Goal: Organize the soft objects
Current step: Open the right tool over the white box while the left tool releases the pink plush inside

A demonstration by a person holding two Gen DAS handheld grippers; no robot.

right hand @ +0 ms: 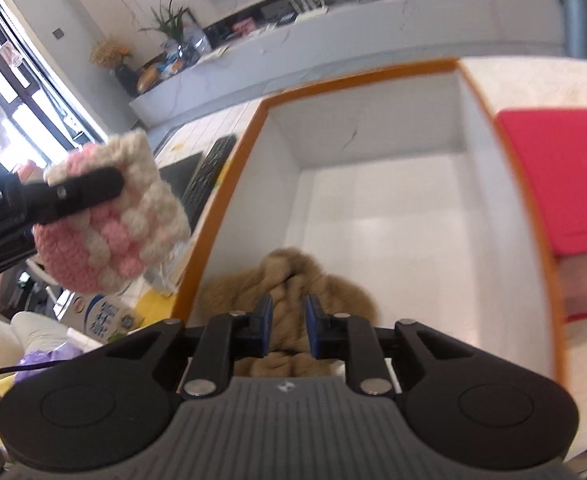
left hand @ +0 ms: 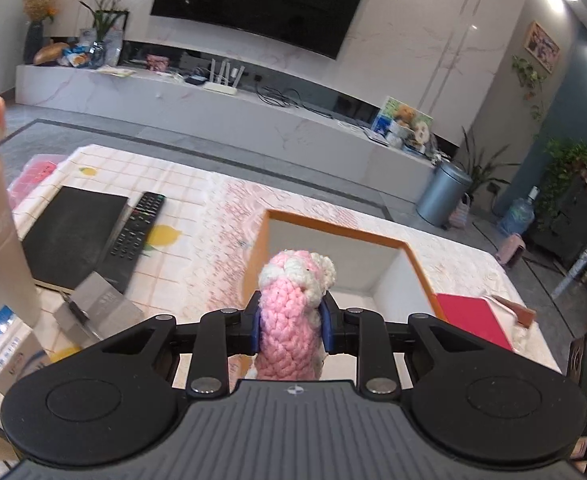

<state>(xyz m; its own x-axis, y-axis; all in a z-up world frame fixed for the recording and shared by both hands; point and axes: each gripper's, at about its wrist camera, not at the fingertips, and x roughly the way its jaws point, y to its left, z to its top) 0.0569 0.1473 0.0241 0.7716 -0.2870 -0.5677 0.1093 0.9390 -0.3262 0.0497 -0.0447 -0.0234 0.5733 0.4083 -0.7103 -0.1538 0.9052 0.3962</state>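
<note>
Item 1: one crocheted pink-and-cream knit piece [left hand: 291, 312], chunky stitch, pink body with cream patches toward the far end, flattened and pouch-like from the side. You held it in your left gripper [left hand: 291, 326], raised above the table, just short of the near left corner of the box. The blue pads [left hand: 256, 330] pressed its pink body from both sides, the jaws narrowed to the width of the yarn, the cream end standing out past the fingertips. From the right wrist view the same knit piece [right hand: 109, 216] hung outside the box's left wall, one black finger laid across its upper face.

Item 2: one tan chunky-yarn bundle [right hand: 289, 300], thick twisted strands, soft beige, lying inside the box at its near end.

Item 3: one open box [left hand: 397, 276], orange rim, white interior; the tan bundle was its only visible content.

Your right gripper [right hand: 287, 326] hung over the near end of the box, directly above the tan bundle. Its two blue pads [right hand: 263, 326] stood a little apart with yarn showing in the gap between them; they gripped nothing, and whether they touched the bundle could not be told.

Also on the patterned tablecloth [left hand: 197, 200]: one red notebook [left hand: 473, 320] just right of the box, one black remote control [left hand: 135, 228], one black book [left hand: 73, 232].
</note>
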